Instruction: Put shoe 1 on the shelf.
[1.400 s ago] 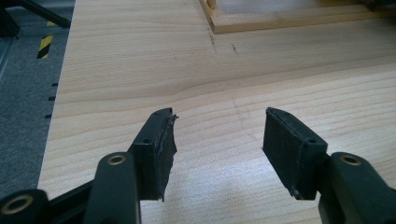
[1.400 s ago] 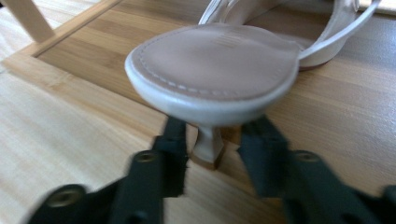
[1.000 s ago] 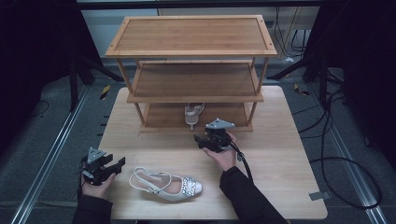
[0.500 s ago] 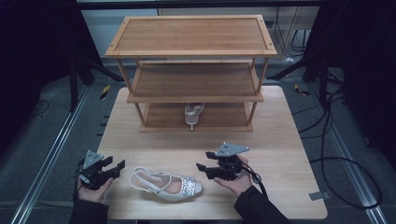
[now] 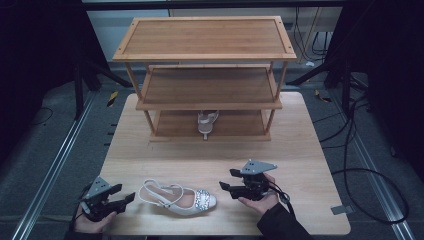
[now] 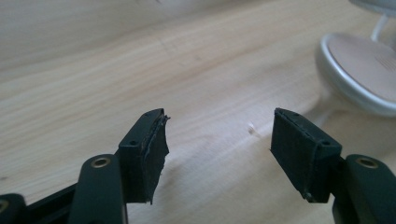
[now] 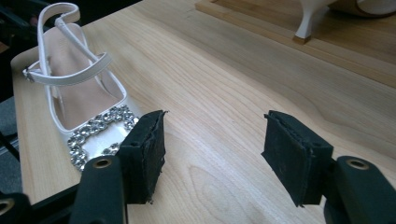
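1. Shoe work sits along the near edge of the wooden surface [image 5: 320, 150], with three things in a row from nine o'clock to three o'clock: the left tool, a white sandal, the right tool.
2. The left tool [image 5: 125, 194] is at about eight o'clock on the surface, held in the person's left hand [image 5: 95, 222]. Its jaws point toward three o'clock, at the sandal's heel end. They have just been opening and now stand released, with bare wood between them in the left gripper view [image 6: 217, 149]. They are near the heel and not touching it.
3. The white sandal [image 5: 176, 196] lies flat at about six o'clock, heel toward nine o'clock and jewelled toe toward three o'clock. The right gripper view shows its ankle strap [image 7: 70, 72] standing up and the rhinestone trim [image 7: 100, 123] across the toe.
4. The right tool [image 5: 227, 181] is at about five o'clock, held in the person's right hand [image 5: 260, 202], jaws pointing toward nine o'clock at the toe. They are spread and released, holding nothing. In the right gripper view [image 7: 212, 154] one jaw is just beside the toe.
5. A three-tier wooden shoe rack [image 5: 205, 37] stands at twelve o'clock. A second sandal [image 5: 207, 121] rests on its bottom shelf, well apart from both tools.
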Motion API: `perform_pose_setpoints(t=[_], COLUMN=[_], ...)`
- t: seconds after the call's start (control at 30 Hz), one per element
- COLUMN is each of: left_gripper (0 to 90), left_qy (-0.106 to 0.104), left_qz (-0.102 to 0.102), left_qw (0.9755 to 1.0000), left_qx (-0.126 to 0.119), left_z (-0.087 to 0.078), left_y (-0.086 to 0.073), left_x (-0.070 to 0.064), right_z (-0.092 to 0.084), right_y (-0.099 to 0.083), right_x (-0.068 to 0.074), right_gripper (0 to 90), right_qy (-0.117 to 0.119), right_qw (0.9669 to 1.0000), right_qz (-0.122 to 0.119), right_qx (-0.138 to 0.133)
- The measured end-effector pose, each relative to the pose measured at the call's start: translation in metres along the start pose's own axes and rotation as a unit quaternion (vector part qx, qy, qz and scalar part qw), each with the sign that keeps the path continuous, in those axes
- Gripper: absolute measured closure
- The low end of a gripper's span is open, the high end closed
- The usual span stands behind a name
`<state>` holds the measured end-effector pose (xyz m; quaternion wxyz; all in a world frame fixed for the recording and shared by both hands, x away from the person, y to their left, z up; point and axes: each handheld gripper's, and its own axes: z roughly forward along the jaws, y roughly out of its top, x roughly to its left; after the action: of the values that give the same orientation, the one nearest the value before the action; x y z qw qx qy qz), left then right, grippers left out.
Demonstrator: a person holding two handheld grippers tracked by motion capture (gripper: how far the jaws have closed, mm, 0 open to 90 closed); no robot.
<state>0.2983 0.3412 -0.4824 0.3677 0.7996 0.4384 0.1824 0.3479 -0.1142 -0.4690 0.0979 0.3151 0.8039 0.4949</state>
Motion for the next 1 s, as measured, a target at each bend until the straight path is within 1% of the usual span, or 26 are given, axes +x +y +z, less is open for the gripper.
perform_pose_setpoints(t=[0.03,0.07,0.13,0.17,0.2,0.23,0.27,0.3,0.4,0.5,0.53,0.57,0.63,0.67,0.7,0.77,0.83,0.87,0.9,0.97,1.0], left_gripper=[34.7,34.6,34.4,34.5,34.5,34.6,34.7,35.2,37.5,40.0,40.7,41.4,42.7,46.4,47.9,52.9,54.6,59.1,61.6,67.7,71.0], left_qy=[-0.008,-0.008,-0.018,-0.024,-0.036,-0.043,-0.043,-0.052,-0.058,-0.074,-0.074,-0.077,-0.078,-0.083,-0.083,-0.087,-0.089,-0.09,-0.092,-0.1,-0.1], left_qz=[0.011,0.011,0.025,0.034,0.049,0.054,0.054,0.062,0.066,0.064,0.064,0.065,0.065,0.062,0.062,0.069,0.07,0.071,0.074,0.075,0.075], left_qw=[0.9999,0.9999,0.9994,0.999,0.9978,0.9972,0.9972,0.9963,0.9958,0.9951,0.9951,0.9947,0.9946,0.9944,0.9944,0.9936,0.9935,0.9932,0.9928,0.992,0.992], left_qx=[0.005,0.005,0.012,0.017,0.025,0.028,0.028,0.029,0.026,0.021,0.021,0.023,0.023,0.021,0.021,0.019,0.019,0.02,0.019,0.02,0.02], left_z=[0.002,0.002,0.004,0.006,0.011,0.013,0.013,0.016,0.018,0.022,0.022,0.025,0.026,0.029,0.029,0.031,0.031,0.031,0.032,0.033,0.033], left_y=[0.0,0.0,0.001,0.001,0.002,0.003,0.003,0.004,0.006,0.009,0.009,0.01,0.01,0.012,0.012,0.013,0.013,0.013,0.014,0.014,0.014], left_x=[-0.003,-0.003,-0.009,-0.012,-0.018,-0.02,-0.02,-0.024,-0.026,-0.027,-0.027,-0.027,-0.027,-0.027,-0.027,-0.028,-0.028,-0.029,-0.03,-0.03,-0.03], right_z=[0.0,0.0,0.0,0.0,0.0,0.0,0.0,0.0,0.003,0.007,0.007,0.01,0.012,0.015,0.015,0.019,0.021,0.024,0.026,0.029,0.03], right_y=[0.0,0.0,-0.002,-0.003,-0.004,-0.005,-0.006,-0.008,-0.013,-0.016,-0.016,-0.018,-0.02,-0.021,-0.022,-0.024,-0.024,-0.025,-0.026,-0.027,-0.028], right_x=[0.001,0.001,0.006,0.008,0.009,0.011,0.013,0.014,0.02,0.024,0.024,0.026,0.028,0.03,0.031,0.034,0.035,0.037,0.038,0.04,0.04], right_gripper=[39.0,39.0,39.5,39.6,39.6,39.3,39.1,38.7,37.7,36.7,36.7,35.8,35.8,35.7,35.7,35.7,35.7,36.5,37.6,41.4,42.0], right_qy=[0.003,0.003,0.013,0.017,0.02,0.024,0.027,0.03,0.043,0.053,0.053,0.057,0.061,0.066,0.067,0.073,0.074,0.077,0.081,0.08,0.082], right_qw=[1.0,1.0,0.9999,0.9998,0.9998,0.9997,0.9996,0.9994,0.9987,0.9977,0.9977,0.9971,0.9966,0.9959,0.9956,0.9946,0.9941,0.9933,0.9927,0.9919,0.9914], right_qz=[0.001,0.001,0.0,-0.001,-0.002,-0.002,-0.002,-0.003,-0.008,-0.013,-0.013,-0.016,-0.017,-0.019,-0.021,-0.025,-0.027,-0.029,-0.031,-0.037,-0.041], right_qx=[0.001,0.001,0.005,0.006,0.006,0.009,0.012,0.015,0.028,0.039,0.039,0.048,0.053,0.06,0.063,0.07,0.074,0.081,0.084,0.091,0.093])
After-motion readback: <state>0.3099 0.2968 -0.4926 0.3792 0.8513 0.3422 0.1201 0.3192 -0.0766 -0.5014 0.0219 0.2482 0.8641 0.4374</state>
